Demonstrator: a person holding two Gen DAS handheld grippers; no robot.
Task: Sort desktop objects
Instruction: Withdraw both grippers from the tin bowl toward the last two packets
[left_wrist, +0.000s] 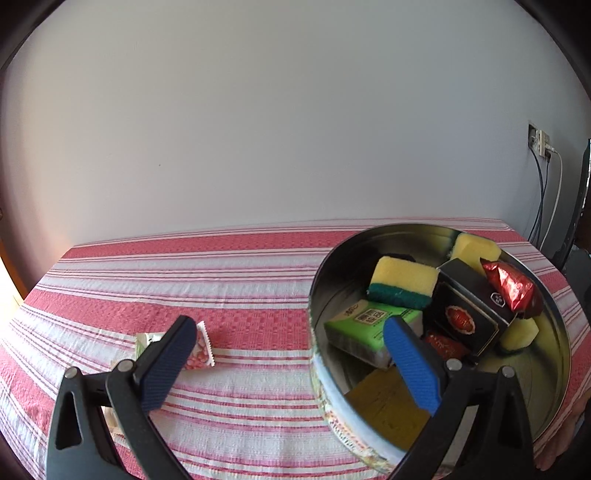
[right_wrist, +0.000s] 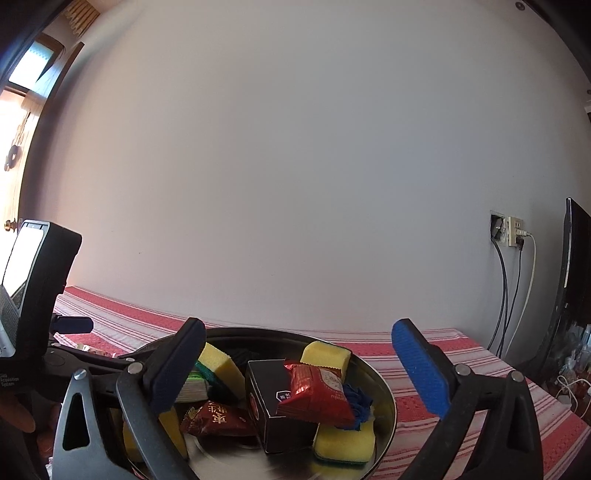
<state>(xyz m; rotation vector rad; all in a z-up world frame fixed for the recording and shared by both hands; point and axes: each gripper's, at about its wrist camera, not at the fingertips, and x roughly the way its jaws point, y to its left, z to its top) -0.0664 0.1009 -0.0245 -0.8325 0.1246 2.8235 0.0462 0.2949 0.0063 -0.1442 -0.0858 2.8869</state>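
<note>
A round metal tin (left_wrist: 554, 343) stands on the striped tablecloth and holds yellow sponges (left_wrist: 402, 280), a black box (left_wrist: 469, 314), a green pack (left_wrist: 369, 321) and red snack packets (left_wrist: 509, 288). My left gripper (left_wrist: 288, 354) is open and empty, its right finger over the tin's rim. A small pink candy packet (left_wrist: 199, 350) lies on the cloth behind the left finger. In the right wrist view the tin (right_wrist: 384, 391) lies below my open, empty right gripper (right_wrist: 299, 369), with a red packet (right_wrist: 314, 387) on the black box (right_wrist: 273, 406).
The red and white striped tablecloth (left_wrist: 221, 280) covers the table up to a white wall. Wall sockets with hanging cables (right_wrist: 513, 236) are at the right. The left gripper's body (right_wrist: 33, 295) shows at the left of the right wrist view.
</note>
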